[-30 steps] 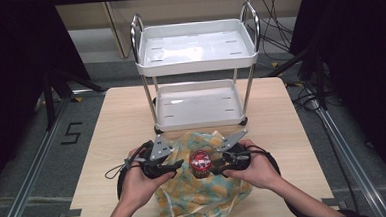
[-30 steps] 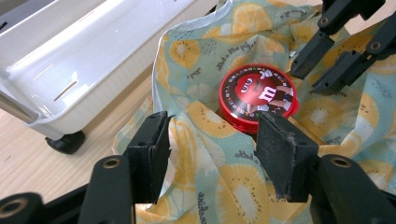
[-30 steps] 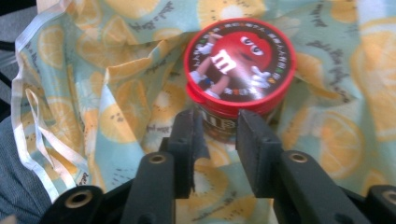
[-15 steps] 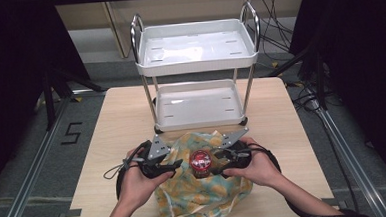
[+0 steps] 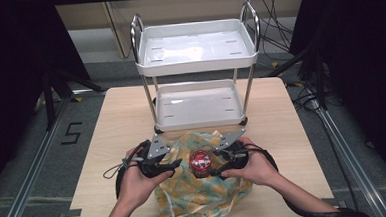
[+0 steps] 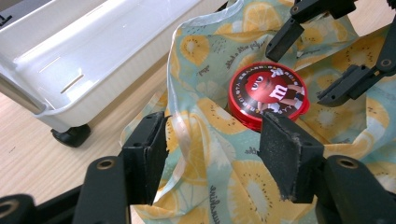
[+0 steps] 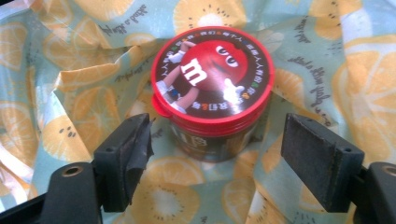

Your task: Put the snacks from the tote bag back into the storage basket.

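Standing upright on a pale green fabric bag printed with orange slices (image 5: 200, 198), a round red-lidded candy tub (image 5: 200, 161) sits between two hand-held grippers.

The right hand-held gripper (image 5: 215, 166) has just been opening; its jaws stand wide on either side of the tub (image 7: 212, 93), pads clear of it. The left hand-held gripper (image 5: 176, 164) is fairly wide too, with a fold of the bag's rim (image 6: 180, 135) between its jaws. The tub's lid faces up, its axis vertical. Behind, on the wooden worktop (image 5: 106, 123), stands a white two-tier trolley (image 5: 196, 58).
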Tool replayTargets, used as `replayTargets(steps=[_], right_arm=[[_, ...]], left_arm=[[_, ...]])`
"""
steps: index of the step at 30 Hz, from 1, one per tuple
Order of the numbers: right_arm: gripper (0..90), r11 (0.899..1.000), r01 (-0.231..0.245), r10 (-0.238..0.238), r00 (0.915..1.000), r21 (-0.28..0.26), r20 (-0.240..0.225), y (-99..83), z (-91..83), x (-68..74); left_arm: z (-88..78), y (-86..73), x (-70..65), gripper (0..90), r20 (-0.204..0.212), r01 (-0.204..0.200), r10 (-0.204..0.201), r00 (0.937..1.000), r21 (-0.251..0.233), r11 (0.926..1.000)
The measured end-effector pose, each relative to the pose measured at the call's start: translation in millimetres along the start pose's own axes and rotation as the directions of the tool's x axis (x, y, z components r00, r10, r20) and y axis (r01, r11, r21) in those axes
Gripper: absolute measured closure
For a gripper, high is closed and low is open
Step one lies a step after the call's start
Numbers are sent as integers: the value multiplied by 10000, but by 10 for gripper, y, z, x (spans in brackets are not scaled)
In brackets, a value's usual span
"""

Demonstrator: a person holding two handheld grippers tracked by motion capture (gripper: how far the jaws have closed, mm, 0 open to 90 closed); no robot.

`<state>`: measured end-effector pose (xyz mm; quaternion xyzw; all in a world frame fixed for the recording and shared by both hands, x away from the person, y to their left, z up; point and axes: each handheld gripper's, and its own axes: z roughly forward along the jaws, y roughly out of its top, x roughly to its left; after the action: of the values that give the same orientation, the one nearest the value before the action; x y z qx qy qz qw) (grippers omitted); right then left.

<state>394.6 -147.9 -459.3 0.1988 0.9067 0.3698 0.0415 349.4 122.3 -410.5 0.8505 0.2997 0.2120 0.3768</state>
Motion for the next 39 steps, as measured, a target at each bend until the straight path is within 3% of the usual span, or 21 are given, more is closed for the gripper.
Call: replayTargets(steps=[7, 15, 19, 23, 24, 25, 26, 31, 33, 34, 36, 39], right_arm=[[228, 9997, -71, 72, 10000, -236, 13, 4, -35, -22], [214, 9999, 63, -65, 9999, 120, 151, 1, -51, -24], [212, 10000, 64, -65, 9999, 55, 144, 3, 1, -28], [212, 9994, 326, -326, 9995, 72, 17, 11, 35, -13], [211, 9989, 447, -447, 9990, 134, -12, 20, 41, -13], [211, 9997, 213, -212, 9998, 81, -48, 18, 50, 4], [211, 9988, 488, -488, 9988, 43, 9, 24, 54, -9], [207, 9975, 706, -706, 9975, 11, -13, 52, 64, -7], [204, 9966, 823, -823, 9966, 6, -45, 64, 77, -3], [203, 9967, 813, -813, 9967, 35, -88, 70, 85, 2], [203, 9957, 914, -913, 9958, 137, -75, 80, 105, 8], [201, 9953, 961, -960, 9953, 111, -84, 91, 124, 10]], left_arm=[[12, 31, 24, 405, 93, -21, 23, 10000, -217, 9998], [34, 20, 21, 403, 218, 15, -11, 9998, -210, 9998], [29, 24, 28, 403, 199, -5, 10, 9998, -268, 9996], [24, 30, 24, 403, 174, 45, -41, 9998, -223, 9997], [35, 30, 32, 403, 200, -104, 109, 9997, -262, 9996], [39, 27, 31, 403, 194, -101, 106, 9998, -269, 9996], [43, 23, 20, 402, 160, 39, -35, 9999, -260, 9997], [44, 14, 16, 400, 171, 37, -33, 9998, -218, 9998], [39, 13, 21, 400, 167, -20, 23, 9999, -169, 9999], [31, 16, 38, 399, 116, -257, 258, 9996, -86, 9996], [34, 9, 22, 399, 153, 39, -36, 9999, -171, 9998], [37, 7, 20, 398, 156, 106, -103, 9998, -223, 9997]])
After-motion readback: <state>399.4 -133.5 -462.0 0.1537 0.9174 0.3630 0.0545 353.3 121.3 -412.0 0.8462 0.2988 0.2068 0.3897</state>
